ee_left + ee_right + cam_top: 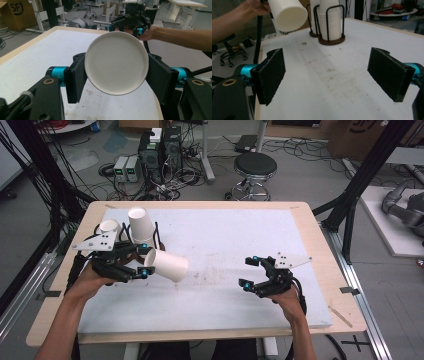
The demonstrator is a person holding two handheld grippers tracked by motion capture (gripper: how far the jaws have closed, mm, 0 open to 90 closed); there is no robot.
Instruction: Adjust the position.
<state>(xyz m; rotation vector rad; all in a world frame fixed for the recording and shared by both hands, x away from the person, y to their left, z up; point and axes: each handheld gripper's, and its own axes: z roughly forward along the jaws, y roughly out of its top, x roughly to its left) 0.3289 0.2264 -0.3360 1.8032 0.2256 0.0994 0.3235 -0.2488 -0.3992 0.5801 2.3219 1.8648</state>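
A white paper cup [167, 265] lies on its side in the air above the left part of the white mat [225, 240], and my left gripper [144, 260] is shut on it near its base. In the left gripper view the cup's round bottom [116, 66] faces the camera, pressed between the two black pads [76, 80]. My right gripper [248, 271] hovers over the mat's right side, open, with nothing between its pads [270, 75]. From the right gripper view the held cup [288, 13] hangs at the upper left.
Two stacks of white cups stand in wire holders at the mat's back left: a tall stack [141, 226] and a shorter stack [109, 227]. The right gripper view shows the nearer stack [331, 22] on its brown base. A wooden table edge [320, 255] borders the mat.
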